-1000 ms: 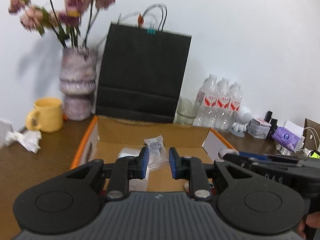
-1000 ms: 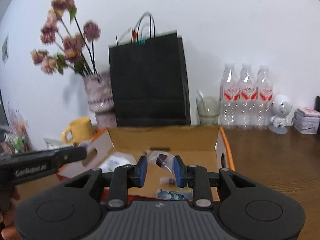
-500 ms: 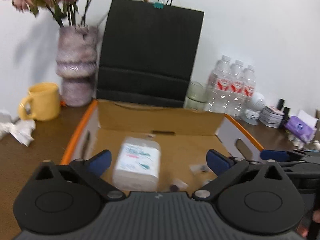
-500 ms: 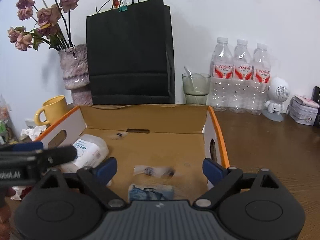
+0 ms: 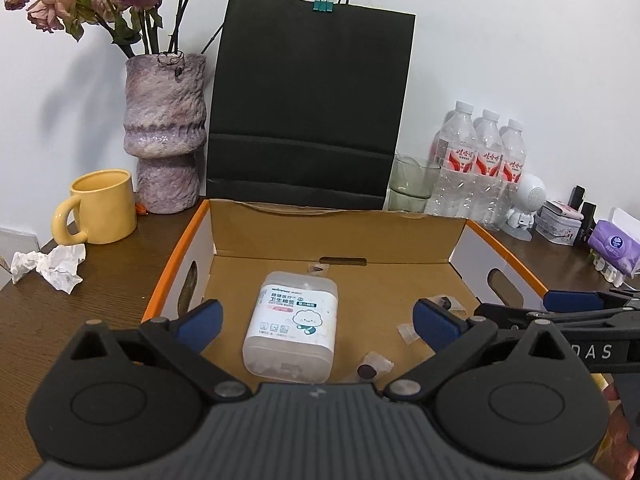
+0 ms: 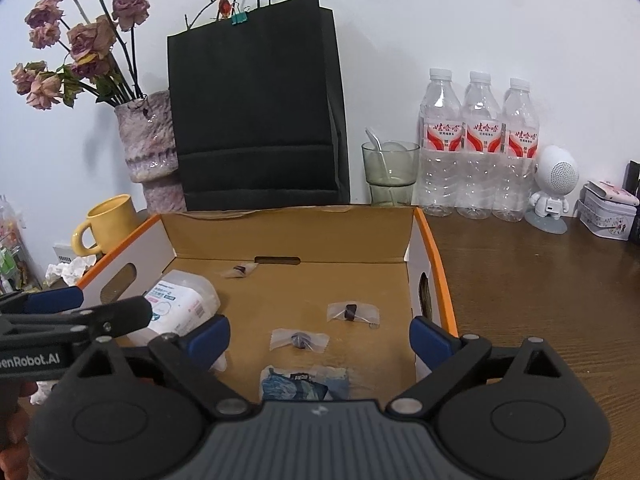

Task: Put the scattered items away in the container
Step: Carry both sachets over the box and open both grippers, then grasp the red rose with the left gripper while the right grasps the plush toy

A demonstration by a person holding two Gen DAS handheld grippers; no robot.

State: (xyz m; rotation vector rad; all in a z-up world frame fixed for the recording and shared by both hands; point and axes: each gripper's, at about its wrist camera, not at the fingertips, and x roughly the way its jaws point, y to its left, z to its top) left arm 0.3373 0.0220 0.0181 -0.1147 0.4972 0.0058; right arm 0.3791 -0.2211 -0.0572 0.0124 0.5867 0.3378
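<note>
Sachets [image 6: 299, 339] in the cardboard box [image 6: 434, 256] were light, slippery; both tongs [image 5: 316, 320] [image 6: 319, 336] gaped, released.

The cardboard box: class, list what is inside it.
Inside the cardboard box lie a cotton swab tub, three small clear packets and a blue-printed packet. The claw bodies cover the box's near edge, so anything there cannot be seen.
</note>
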